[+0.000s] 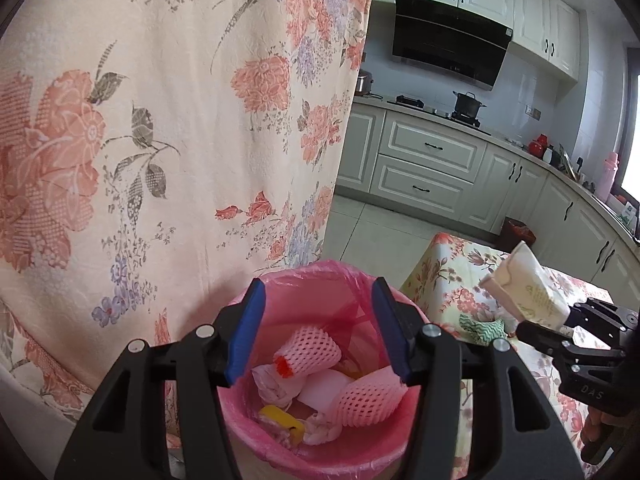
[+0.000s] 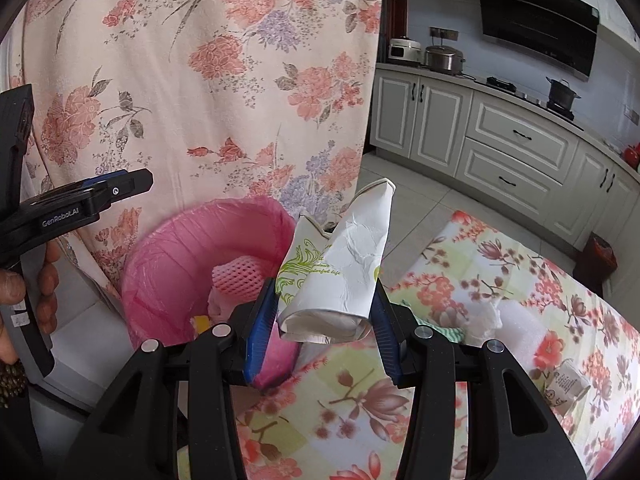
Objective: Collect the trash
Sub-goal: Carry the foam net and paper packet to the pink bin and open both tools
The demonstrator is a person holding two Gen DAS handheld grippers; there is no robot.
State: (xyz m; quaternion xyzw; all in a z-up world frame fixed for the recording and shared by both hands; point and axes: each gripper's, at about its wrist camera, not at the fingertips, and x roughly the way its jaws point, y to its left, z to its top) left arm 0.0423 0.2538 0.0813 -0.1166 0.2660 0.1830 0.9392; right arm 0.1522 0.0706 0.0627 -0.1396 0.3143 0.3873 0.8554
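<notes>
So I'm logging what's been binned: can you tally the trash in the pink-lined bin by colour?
Pink foam fruit nets: 2
White crumpled paper or tissue: about 3
Yellow scrap: 1
Total: about 6 visible in the bin; anything buried underneath can't be seen.

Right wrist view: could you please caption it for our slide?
Right hand-held gripper grips a crumpled paper cup beside the pink-lined trash bin.
</notes>
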